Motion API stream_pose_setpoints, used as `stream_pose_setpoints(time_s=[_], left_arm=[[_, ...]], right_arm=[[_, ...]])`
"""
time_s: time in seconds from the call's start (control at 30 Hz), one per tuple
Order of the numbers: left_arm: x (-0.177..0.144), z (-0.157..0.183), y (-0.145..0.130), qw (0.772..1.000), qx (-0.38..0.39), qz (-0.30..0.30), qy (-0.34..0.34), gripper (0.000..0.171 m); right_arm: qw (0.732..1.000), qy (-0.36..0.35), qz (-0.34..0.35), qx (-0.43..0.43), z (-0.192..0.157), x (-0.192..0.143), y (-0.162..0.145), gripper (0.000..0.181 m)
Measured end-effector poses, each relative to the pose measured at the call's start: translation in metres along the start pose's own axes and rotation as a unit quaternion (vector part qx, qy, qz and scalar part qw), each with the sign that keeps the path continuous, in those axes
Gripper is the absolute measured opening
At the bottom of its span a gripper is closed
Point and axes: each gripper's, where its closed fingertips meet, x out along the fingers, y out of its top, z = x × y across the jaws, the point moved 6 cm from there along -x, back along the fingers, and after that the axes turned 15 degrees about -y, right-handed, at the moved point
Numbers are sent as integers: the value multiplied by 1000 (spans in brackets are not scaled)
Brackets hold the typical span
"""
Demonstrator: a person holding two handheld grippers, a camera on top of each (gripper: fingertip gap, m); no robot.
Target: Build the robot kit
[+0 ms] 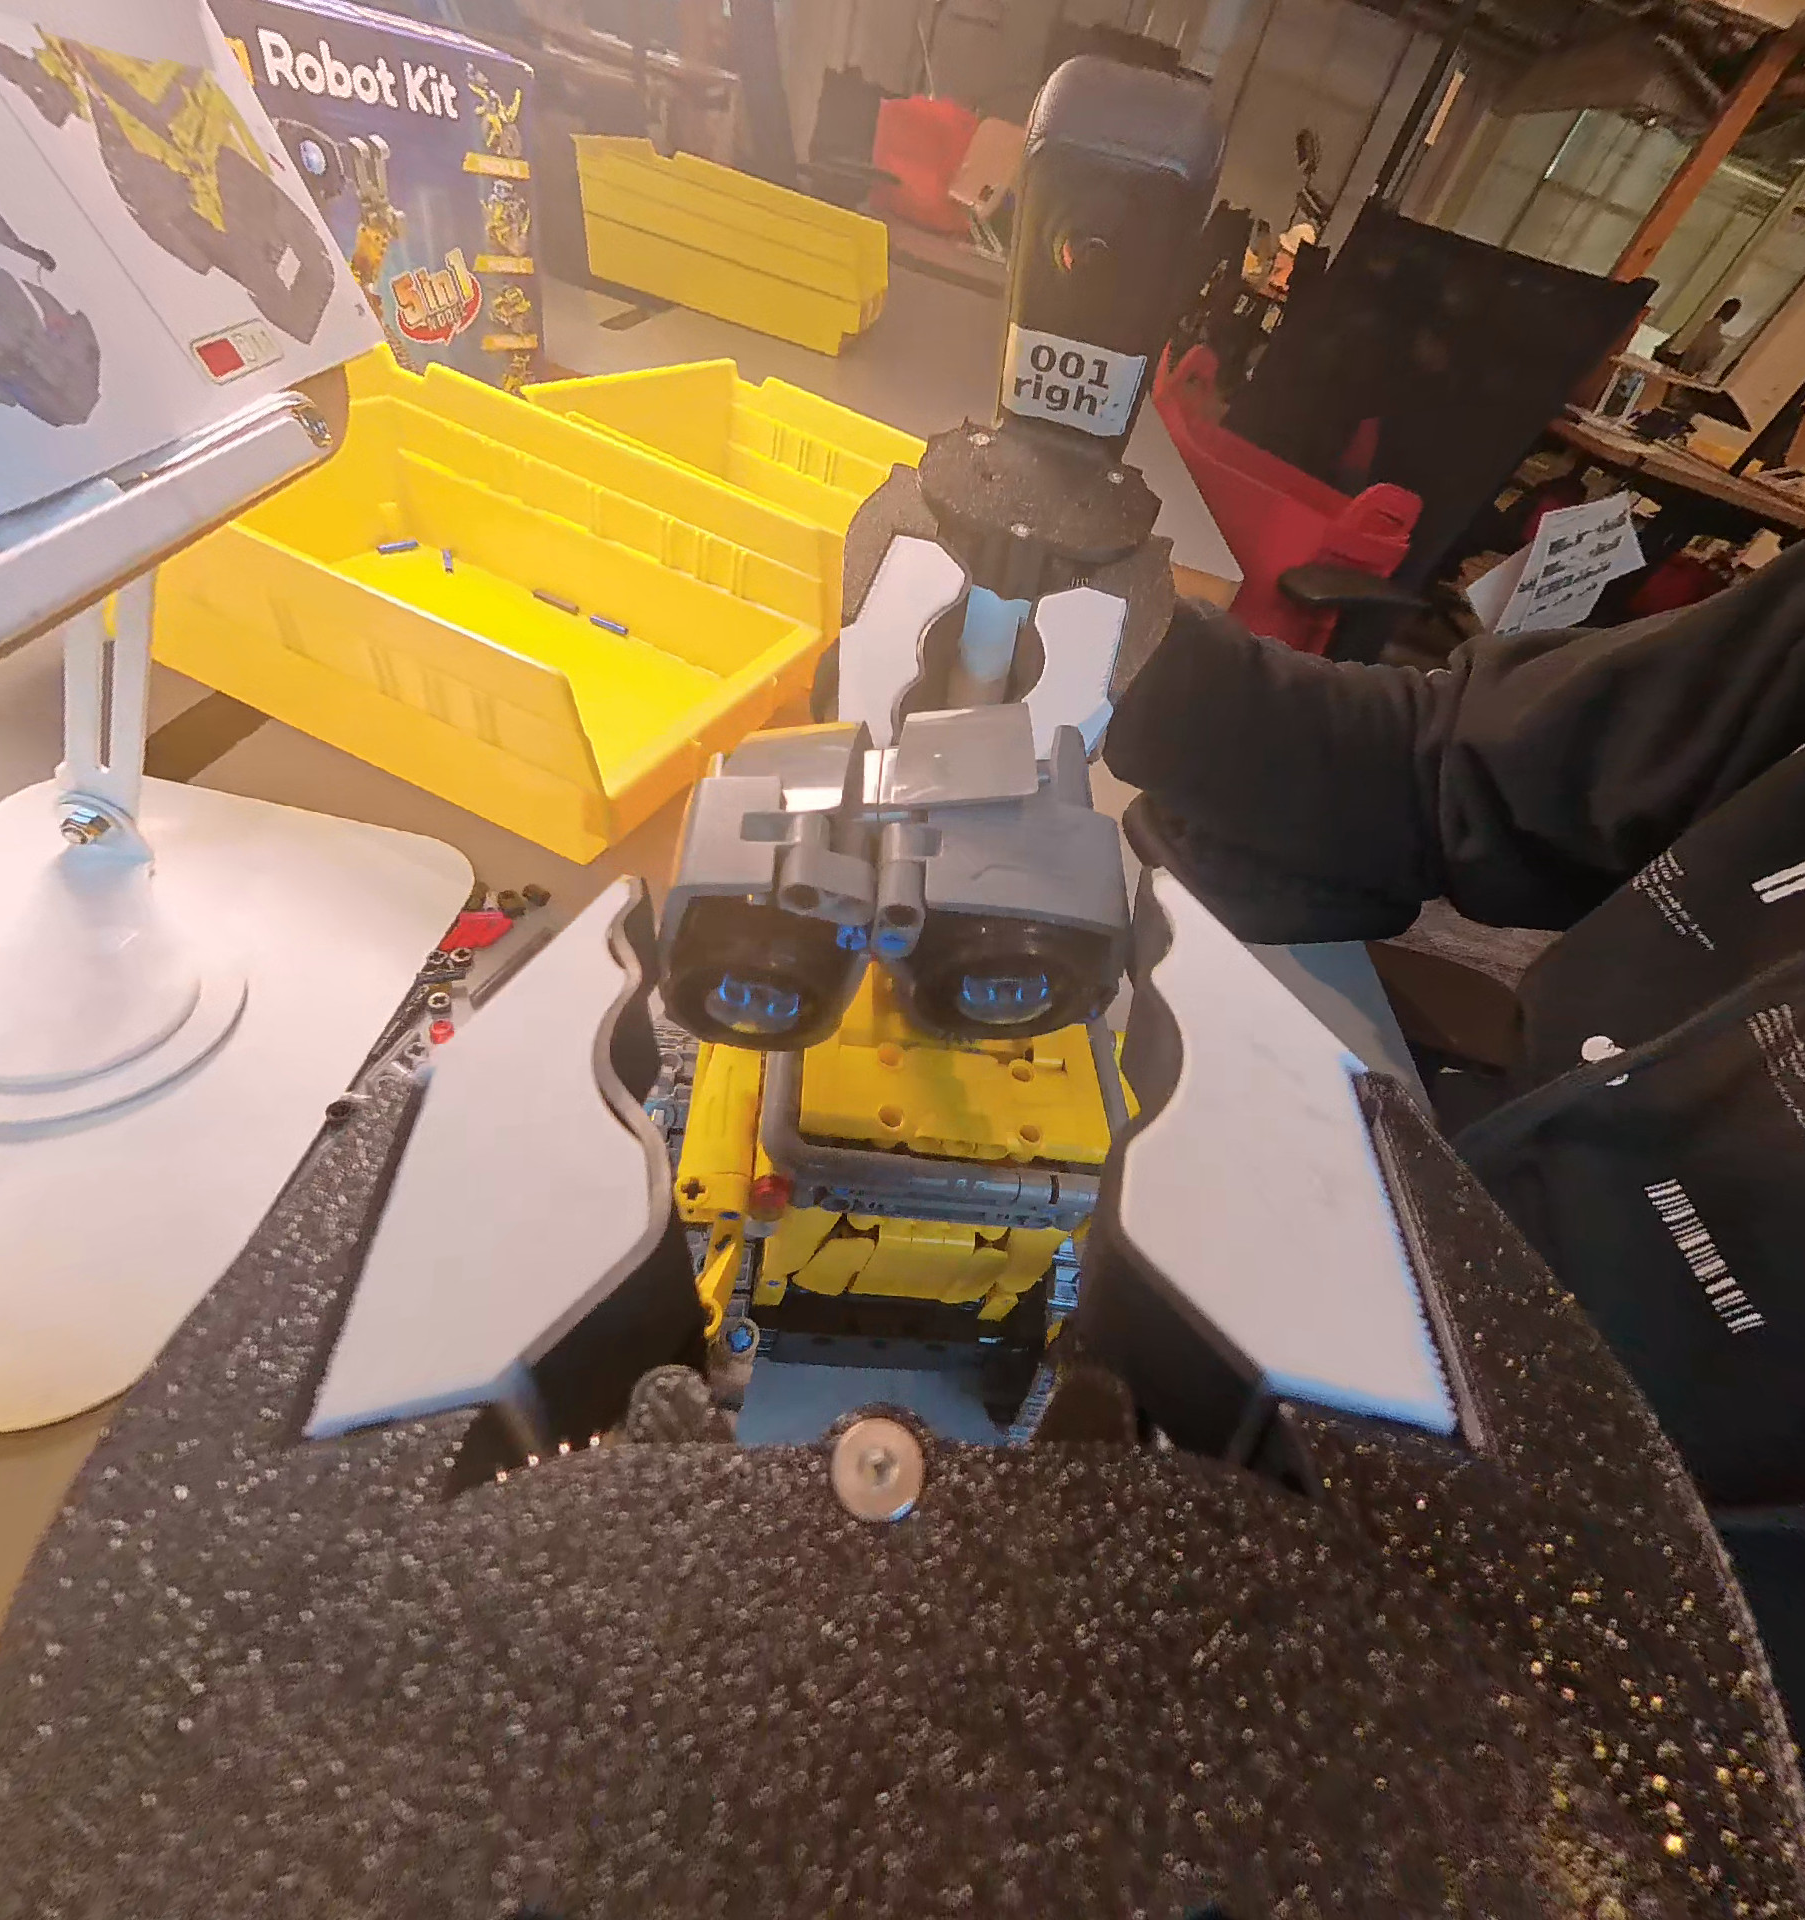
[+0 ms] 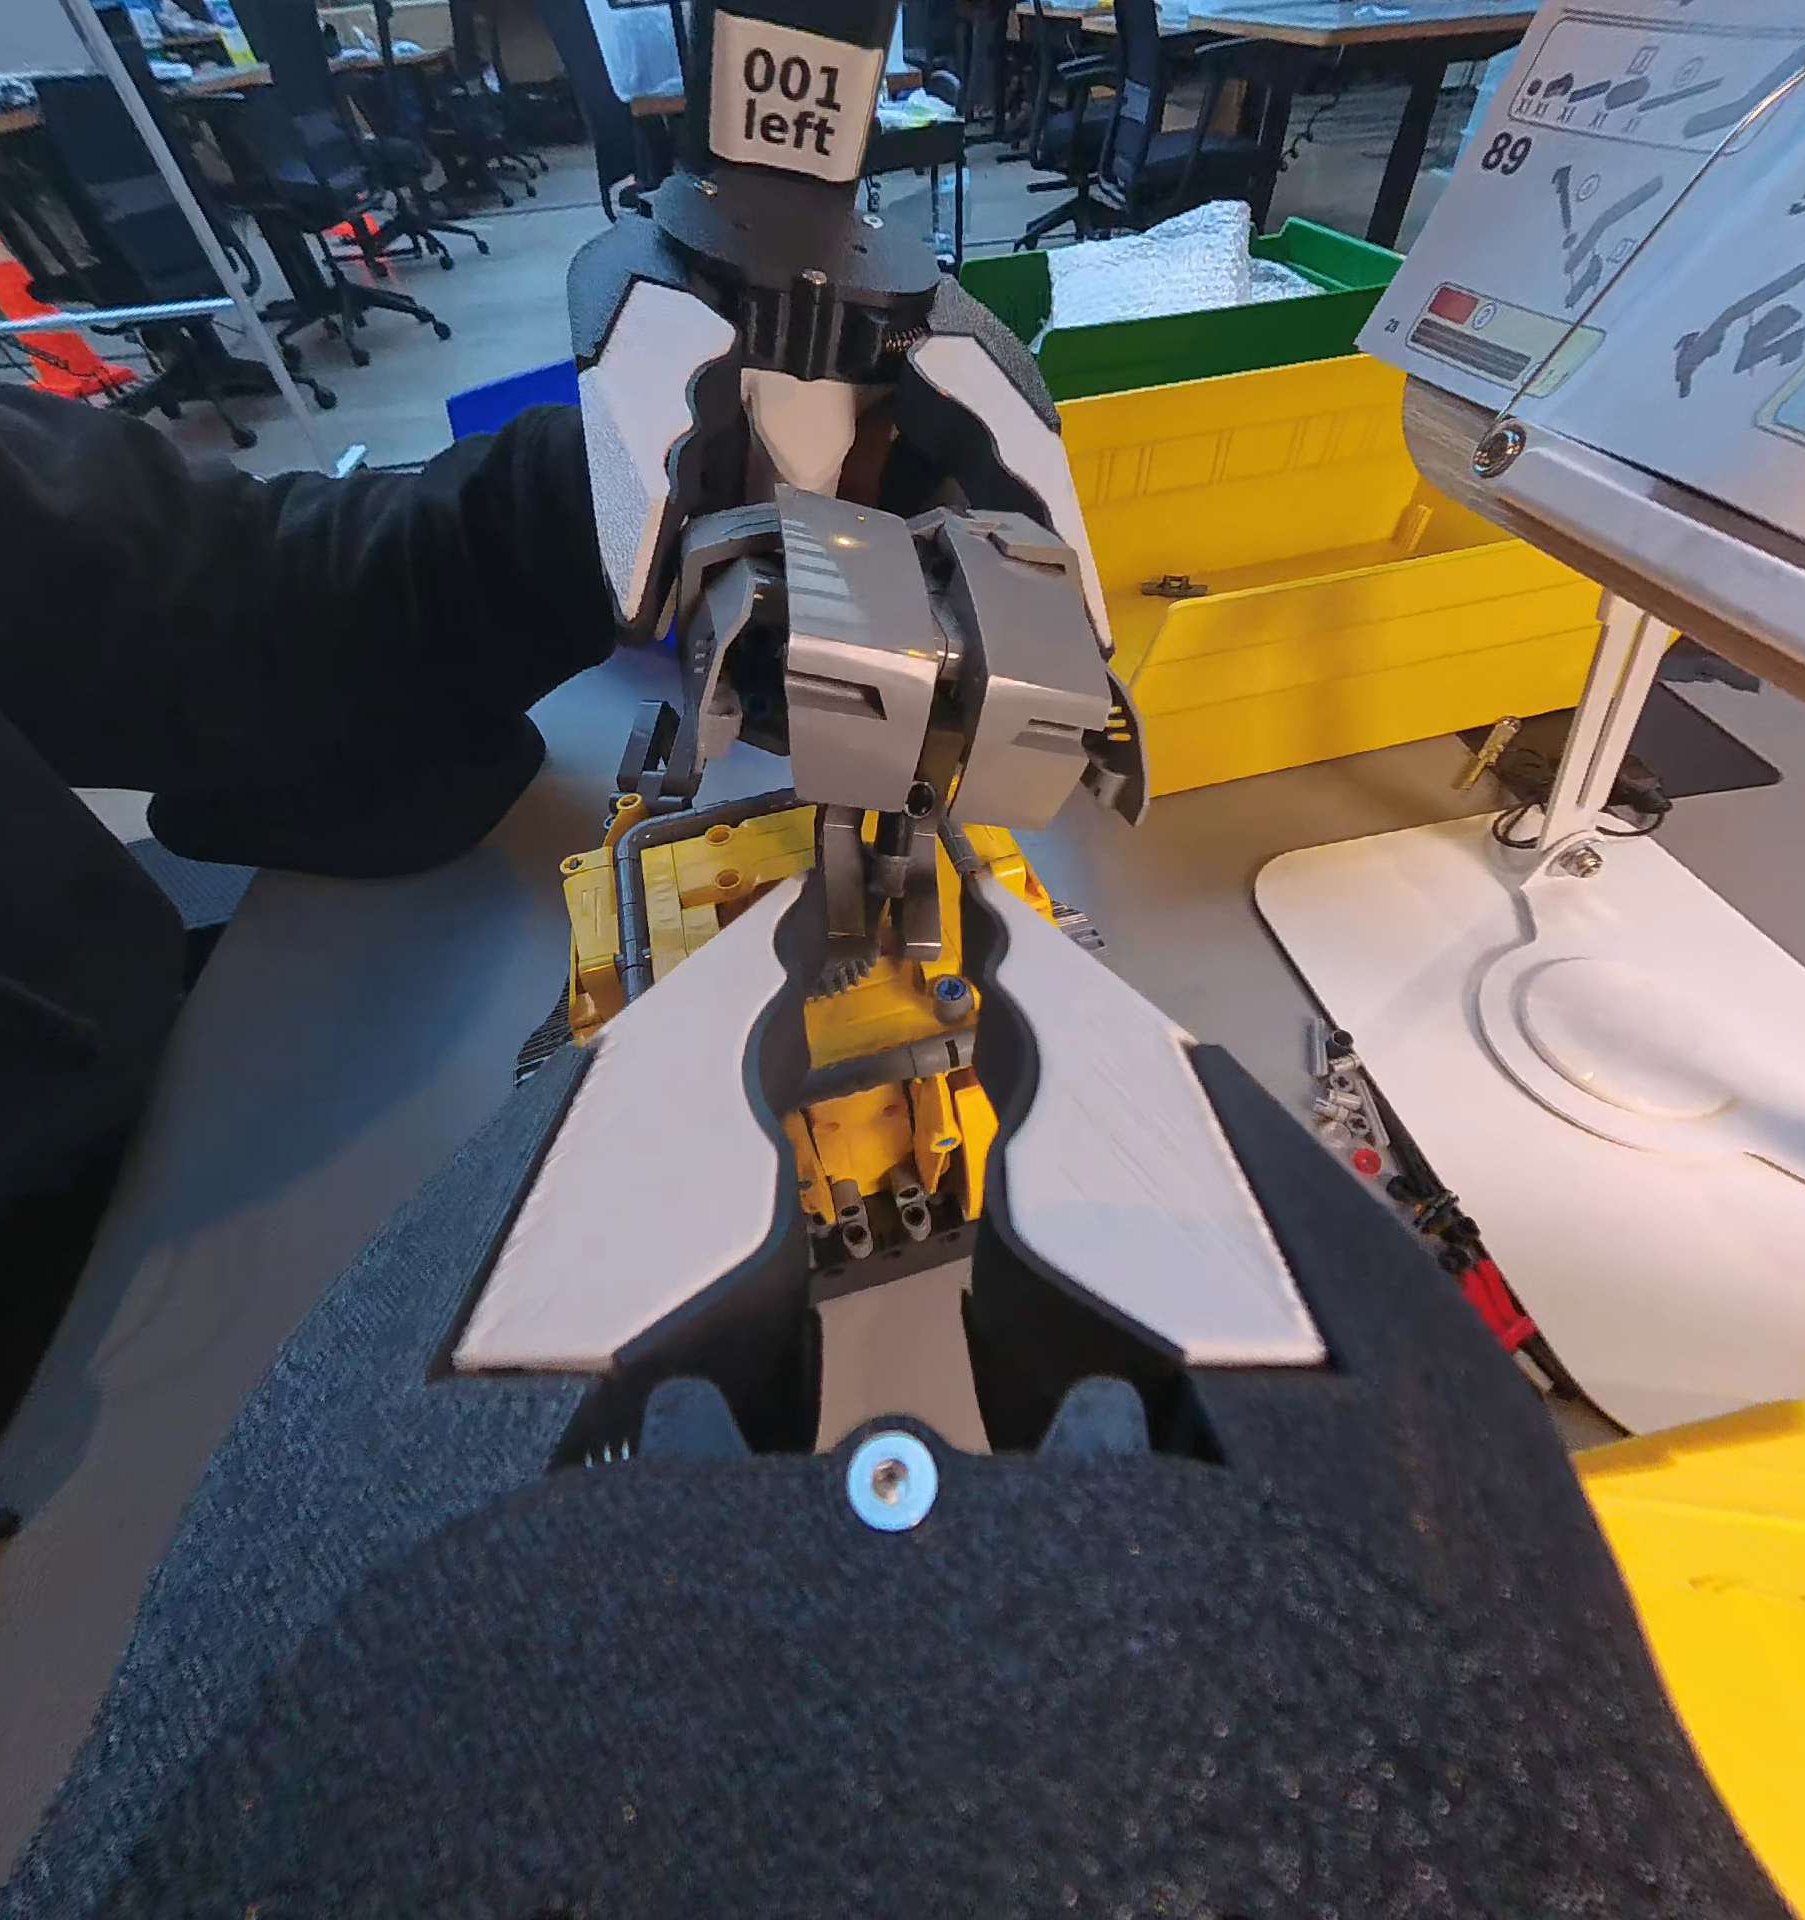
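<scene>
Left wrist view: left gripper (image 1: 893, 966) is spread wide, its white fingers (image 1: 524, 1122) flanking the grey two-lens head of a brick-built robot model (image 1: 898, 1101). Whether the fingers touch the head I cannot tell. The model, yellow-bodied, stands on the table (image 1: 254, 758), near its front edge. Behind the head, right gripper (image 1: 965, 665) faces this way, held by a black-gloved hand (image 1: 1262, 769); its tips reach the head's back. Yellow bins (image 1: 524, 623) sit toward the table's far left, a few small pins inside one. A white stand (image 1: 98, 935) with an instruction booklet (image 1: 119, 229) occupies the left edge; loose small parts (image 1: 462, 935) lie beside its base. A kit box (image 1: 399, 177) stands behind.

Right wrist view: right gripper (image 2: 882, 894) is narrowly parted around the model's (image 2: 877, 1122) dark neck, contact unclear. Left gripper (image 2: 856, 582) straddles the head opposite. Stand base (image 2: 1604, 1091) lies right; a green bin (image 2: 1189, 312) sits beyond.
</scene>
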Motion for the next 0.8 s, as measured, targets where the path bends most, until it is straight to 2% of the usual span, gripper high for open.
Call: stream_pose_setpoints(time_s=[0.43,0.6,0.8], left_arm=[[-2,1,-1,1000,2,-1,-13,91],[-15,0,9,1000,0,25,3,90],[-17,-3,8,1000,-1,26,11,90]], right_arm=[[999,2,-46,-18,-6,0,-5,24],[997,20,-66,-31,-11,-6,-7,25],[995,9,-99,-25,-18,10,-8,38]])
